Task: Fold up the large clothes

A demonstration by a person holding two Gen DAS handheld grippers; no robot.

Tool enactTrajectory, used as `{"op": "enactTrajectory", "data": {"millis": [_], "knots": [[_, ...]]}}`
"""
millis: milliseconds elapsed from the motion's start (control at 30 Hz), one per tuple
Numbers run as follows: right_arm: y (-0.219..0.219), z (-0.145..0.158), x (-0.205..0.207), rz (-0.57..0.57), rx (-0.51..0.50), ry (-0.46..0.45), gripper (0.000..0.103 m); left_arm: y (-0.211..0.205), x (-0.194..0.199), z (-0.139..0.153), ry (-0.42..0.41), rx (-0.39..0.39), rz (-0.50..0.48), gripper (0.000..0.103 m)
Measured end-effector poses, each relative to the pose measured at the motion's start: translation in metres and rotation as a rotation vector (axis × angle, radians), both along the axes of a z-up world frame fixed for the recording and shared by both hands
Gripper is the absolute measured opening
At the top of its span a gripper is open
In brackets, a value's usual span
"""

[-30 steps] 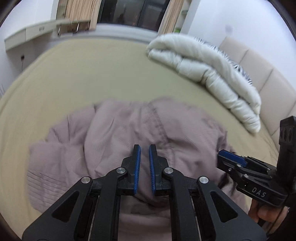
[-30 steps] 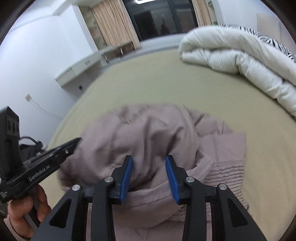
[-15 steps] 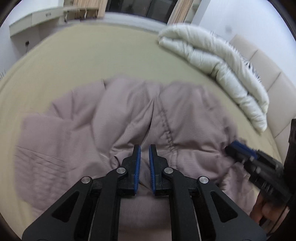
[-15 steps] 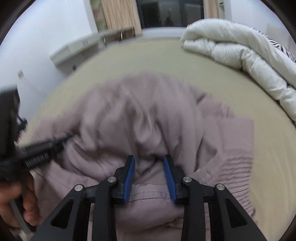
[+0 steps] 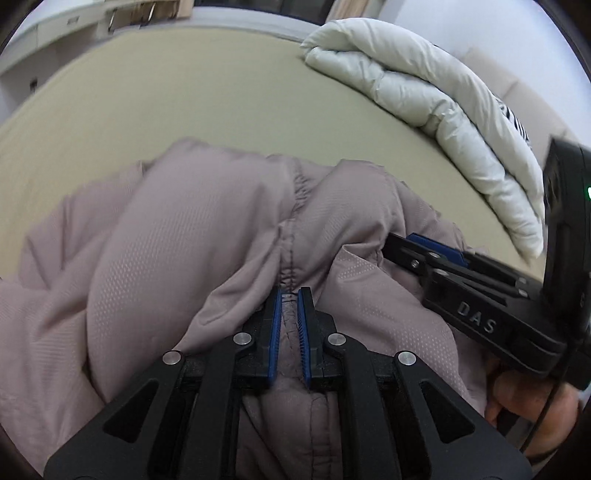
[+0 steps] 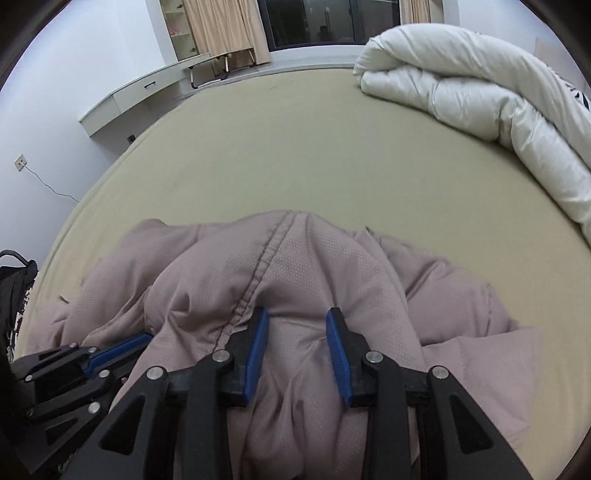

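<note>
1. The mauve padded jacket lies bunched in a puffy heap on the near part of the bed, close in front of both cameras. Its fabric has a fine dotted weave, and a puckered stitched seam runs up over the highest fold.
2. The left gripper has its jaws nearly together, pinching a narrow ridge of the jacket right on that seam.
3. The right gripper stands with its jaws partly apart and a thick bulge of the jacket filling the gap between the blue pads; both pads lie against the cloth. It sits just to the right of the left gripper, and a hand shows beneath it in the left wrist view.
4. Flatter parts of the jacket spread out to either side of the heap, one reaching toward the bed's left edge, another lying smooth on the right.
5. Beyond the jacket the olive-tan sheet is bare and smooth all the way to the far edge of the bed. A rolled white duvet lies along the far right side, well apart from the jacket, with a zebra-striped cloth just behind it.
6. Past the bed's far edge stand a white wall-mounted desk, beige curtains and a dark window. A wall socket with a trailing cord shows on the white wall to the left of the bed.
</note>
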State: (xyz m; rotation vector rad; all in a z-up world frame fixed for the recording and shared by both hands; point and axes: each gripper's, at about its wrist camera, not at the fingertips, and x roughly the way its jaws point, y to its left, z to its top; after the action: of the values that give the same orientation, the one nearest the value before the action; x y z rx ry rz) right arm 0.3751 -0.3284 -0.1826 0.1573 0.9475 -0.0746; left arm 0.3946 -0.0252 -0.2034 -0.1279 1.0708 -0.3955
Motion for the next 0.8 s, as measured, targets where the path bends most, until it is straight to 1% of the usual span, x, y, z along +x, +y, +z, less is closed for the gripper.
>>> {"op": "enactTrajectory", "data": {"millis": [33, 133, 233, 300, 333, 367, 400, 433, 467, 533, 600, 633, 667, 700, 733, 800], "knots": [[0.001, -0.002, -0.002, 0.001, -0.006, -0.01, 0.036, 0.002, 0.001, -0.004, 0.001, -0.009, 0.006, 0.009], [0.008, -0.01, -0.005, 0.022, -0.06, -0.036, 0.036, -0.004, 0.006, -0.016, -0.029, 0.021, -0.007, 0.009], [0.014, -0.014, -0.005, 0.029, -0.098, -0.024, 0.037, -0.005, 0.008, -0.023, -0.033, 0.031, -0.003, 0.008], [0.019, -0.002, -0.01, 0.029, -0.103, -0.008, 0.038, 0.001, 0.003, -0.013, -0.023, 0.013, 0.007, 0.009], [0.018, 0.012, -0.018, 0.004, -0.083, -0.023, 0.038, 0.004, -0.001, -0.004, -0.022, 0.007, 0.017, 0.009], [0.016, 0.031, -0.034, -0.002, -0.042, -0.079, 0.038, 0.01, -0.01, 0.009, -0.043, 0.001, 0.026, 0.009], [0.017, 0.049, -0.054, 0.009, -0.021, -0.145, 0.038, 0.017, -0.022, 0.023, -0.082, -0.003, 0.033, 0.009], [0.019, 0.06, -0.068, 0.017, -0.026, -0.179, 0.038, 0.023, -0.032, 0.034, -0.114, -0.009, 0.043, 0.009], [0.024, 0.071, -0.087, 0.033, -0.028, -0.208, 0.038, 0.033, -0.043, 0.043, -0.15, -0.021, 0.055, 0.009], [0.033, 0.076, -0.108, 0.071, -0.012, -0.224, 0.038, 0.045, -0.057, 0.05, -0.178, -0.026, 0.073, 0.009], [0.05, 0.067, -0.117, 0.123, -0.027, -0.186, 0.038, 0.05, -0.059, 0.04, -0.165, 0.01, 0.076, 0.009], [0.059, 0.053, -0.116, 0.151, -0.046, -0.146, 0.038, 0.051, -0.059, 0.031, -0.145, 0.026, 0.078, 0.009], [0.066, 0.038, -0.112, 0.164, -0.059, -0.097, 0.038, 0.054, -0.054, 0.017, -0.1, 0.021, 0.081, 0.009], [0.069, 0.023, -0.108, 0.167, -0.062, -0.044, 0.038, 0.056, -0.052, 0.007, -0.076, 0.015, 0.082, 0.009], [0.068, 0.008, -0.105, 0.158, -0.059, -0.019, 0.038, 0.057, -0.051, 0.001, -0.073, 0.01, 0.084, 0.009], [0.067, -0.007, -0.104, 0.152, -0.078, -0.06, 0.039, 0.053, -0.051, -0.008, -0.078, 0.026, 0.075, 0.009]]}}
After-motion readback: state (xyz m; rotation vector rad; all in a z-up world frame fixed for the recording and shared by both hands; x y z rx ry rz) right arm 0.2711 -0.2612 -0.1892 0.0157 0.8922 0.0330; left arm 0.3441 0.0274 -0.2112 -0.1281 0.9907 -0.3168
